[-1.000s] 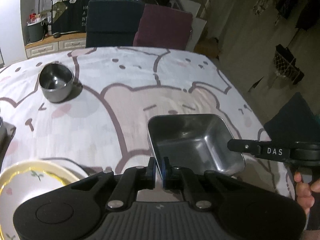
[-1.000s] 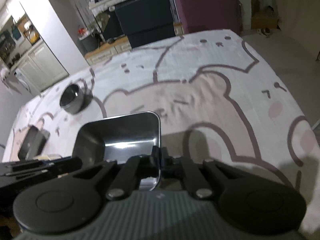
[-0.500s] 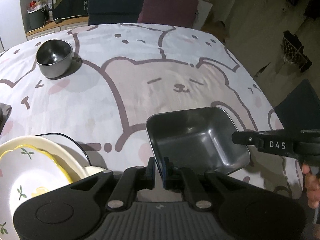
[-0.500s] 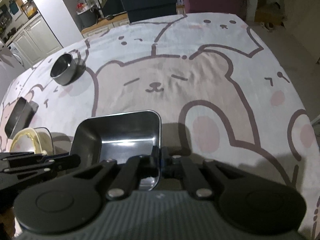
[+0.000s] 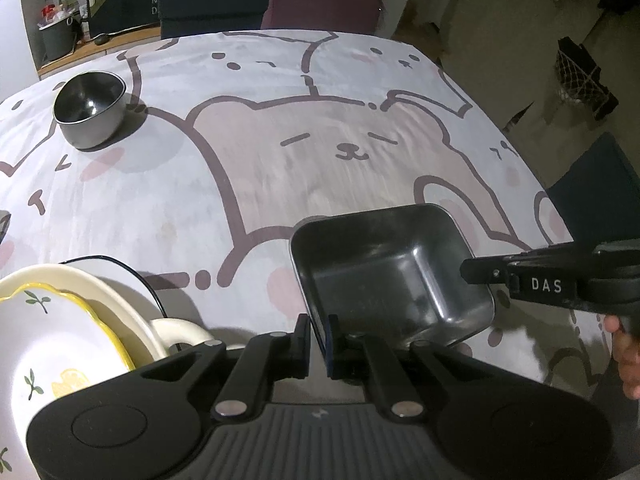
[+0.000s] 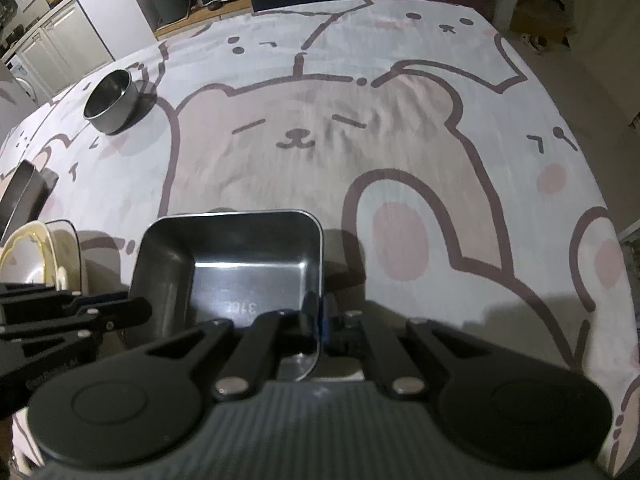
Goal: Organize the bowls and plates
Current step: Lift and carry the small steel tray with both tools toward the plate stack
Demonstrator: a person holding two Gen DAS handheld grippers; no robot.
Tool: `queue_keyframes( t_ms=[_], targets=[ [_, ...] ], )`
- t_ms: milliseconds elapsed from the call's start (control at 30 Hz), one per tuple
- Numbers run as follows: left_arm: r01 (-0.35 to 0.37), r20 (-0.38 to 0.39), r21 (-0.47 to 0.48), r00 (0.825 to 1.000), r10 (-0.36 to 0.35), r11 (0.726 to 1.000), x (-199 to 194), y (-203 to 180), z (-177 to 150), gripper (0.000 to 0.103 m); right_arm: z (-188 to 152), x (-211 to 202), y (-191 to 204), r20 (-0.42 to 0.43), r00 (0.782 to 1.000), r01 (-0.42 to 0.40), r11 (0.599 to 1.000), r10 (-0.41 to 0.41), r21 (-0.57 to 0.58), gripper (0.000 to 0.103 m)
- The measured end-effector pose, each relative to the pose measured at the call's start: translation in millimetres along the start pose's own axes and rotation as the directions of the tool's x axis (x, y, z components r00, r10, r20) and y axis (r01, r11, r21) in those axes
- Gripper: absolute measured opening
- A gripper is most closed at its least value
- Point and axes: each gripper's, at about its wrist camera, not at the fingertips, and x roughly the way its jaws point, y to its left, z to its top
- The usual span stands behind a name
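Spread with a bear-print cloth, the tabletop (image 5: 280, 168) is carrying a square steel tray (image 5: 392, 276) at lower centre, its opposite walls being pinched by the left tool (image 5: 319, 340) and right tool (image 6: 321, 320), apparently for steadiness.

right tongs (image 6: 318, 322) clamp rectangular steel tray (image 6: 240, 264) rim | round steel bowl (image 6: 112, 100) far left
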Motion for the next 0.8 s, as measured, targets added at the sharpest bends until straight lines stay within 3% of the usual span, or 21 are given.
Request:
queue_keyframes(
  t_ms=[367, 600, 800],
  targets=[
    [0.007, -0.017, 0.011, 1.000, -0.006, 1.000, 3.4, -0.2, -0.3, 0.009, -2.2, 0.4, -4.0, -0.007, 1.000, -0.017, 1.000, 0.017, 0.020, 0.004],
    [0.012, -0.012, 0.018, 1.000, -0.012, 1.000, 0.9, -1.3, -0.4, 0.030, -3.1, 2.5, -2.4, -0.024, 1.000, -0.017, 1.000, 0.017, 0.015, 0.012],
    [0.011, -0.006, 0.023, 1.000, -0.011, 1.000, -2.3, -3.4, -0.8, 0.037, -4.4, -2.5, -3.7, -0.009, 1.000, -0.024, 1.000, 0.024, 0.018, 0.026]
  ],
)
